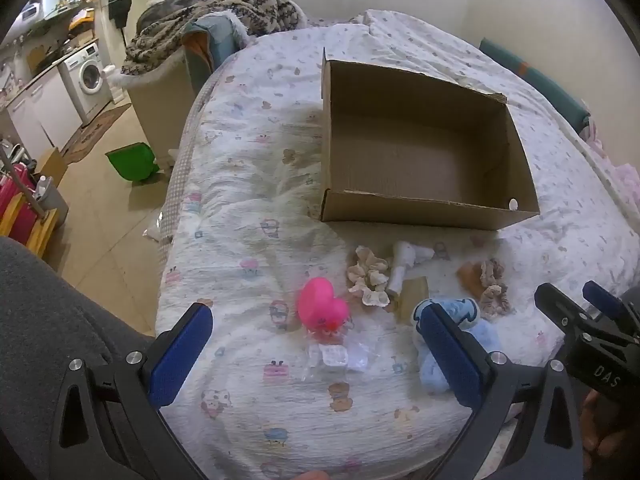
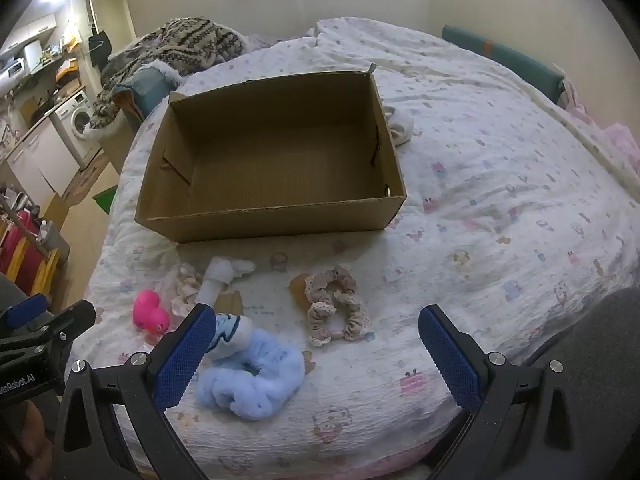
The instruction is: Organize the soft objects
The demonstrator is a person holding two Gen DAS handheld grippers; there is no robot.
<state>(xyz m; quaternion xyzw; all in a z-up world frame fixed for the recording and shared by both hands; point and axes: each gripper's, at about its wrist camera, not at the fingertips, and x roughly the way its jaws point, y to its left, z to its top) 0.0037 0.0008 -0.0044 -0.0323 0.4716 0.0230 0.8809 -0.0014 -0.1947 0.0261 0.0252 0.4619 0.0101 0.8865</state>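
An empty cardboard box [image 1: 424, 204] [image 2: 272, 224] sits on the bed. In front of it lie a pink heart toy [image 1: 322, 306] [image 2: 150, 312], a cream scrunchie [image 1: 368, 276], a white roll [image 1: 400, 268] [image 2: 218, 280], a beige frilled scrunchie [image 2: 334, 304] [image 1: 494, 286] and a fluffy light-blue scrunchie [image 2: 252, 380] [image 1: 460, 332]. My left gripper [image 1: 316, 352] is open above the pink toy and a clear plastic wrapper [image 1: 332, 356]. My right gripper [image 2: 318, 356] is open above the blue and beige scrunchies. Neither holds anything.
The bed cover [image 2: 500, 200] is white with small cartoon prints. A folded white cloth [image 2: 400, 124] lies behind the box. At left the bed edge drops to a floor with a green bin [image 1: 132, 160] and a chair heaped with blankets [image 1: 208, 12].
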